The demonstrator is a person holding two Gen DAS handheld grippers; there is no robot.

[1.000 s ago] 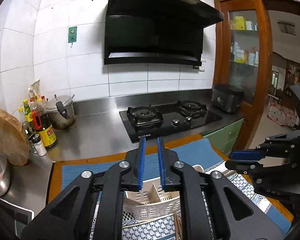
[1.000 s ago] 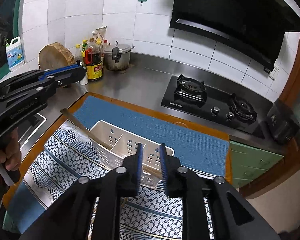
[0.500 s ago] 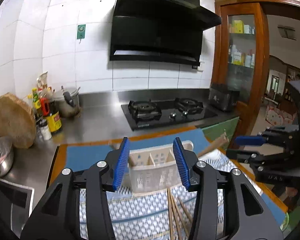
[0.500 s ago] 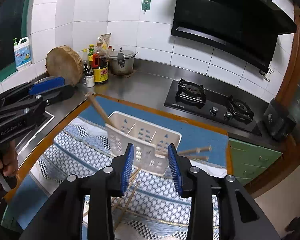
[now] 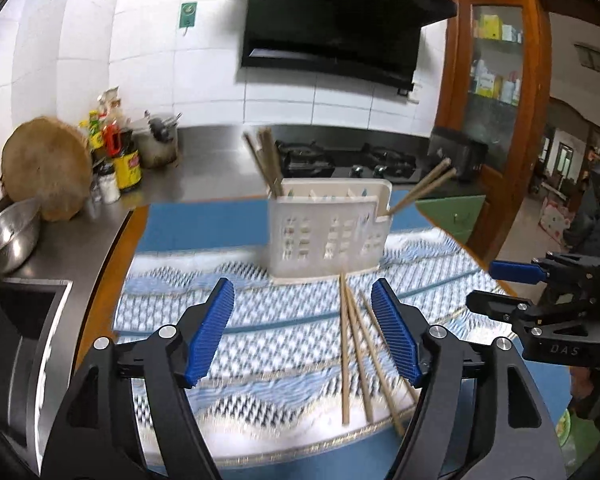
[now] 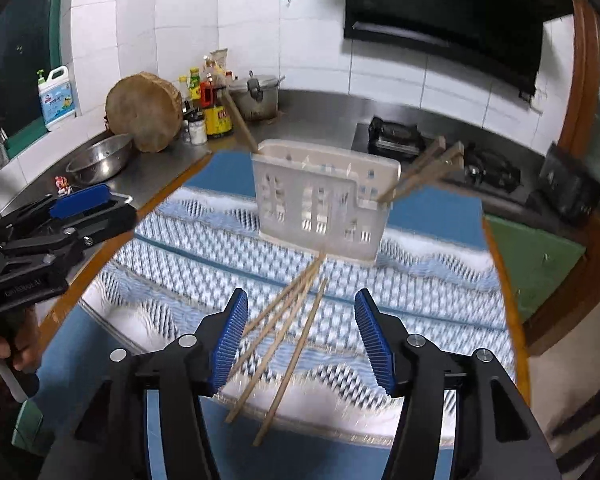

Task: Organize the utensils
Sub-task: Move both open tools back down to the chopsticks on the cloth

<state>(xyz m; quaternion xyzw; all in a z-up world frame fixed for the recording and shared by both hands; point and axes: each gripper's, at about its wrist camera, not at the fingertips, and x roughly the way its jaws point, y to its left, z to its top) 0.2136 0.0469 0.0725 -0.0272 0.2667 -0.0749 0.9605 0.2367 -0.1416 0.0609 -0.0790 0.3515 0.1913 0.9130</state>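
A white slotted utensil holder stands upright on a blue-and-white patterned cloth. Brown chopsticks stick out of its left end and lean out of its right end. Several loose chopsticks lie on the cloth in front of it. My left gripper is open and empty above the cloth, short of the holder; it shows at the left of the right wrist view. My right gripper is open and empty over the loose chopsticks; it shows at the right of the left wrist view.
A steel bowl, a round wooden block, sauce bottles and a pot stand along the counter at the left. A gas hob is behind the holder. A sink lies at the left.
Both grippers have opened wide and pulled back from the holder. The holder, tilted before, now stands upright on the cloth, with loose chopsticks lying in front of it.
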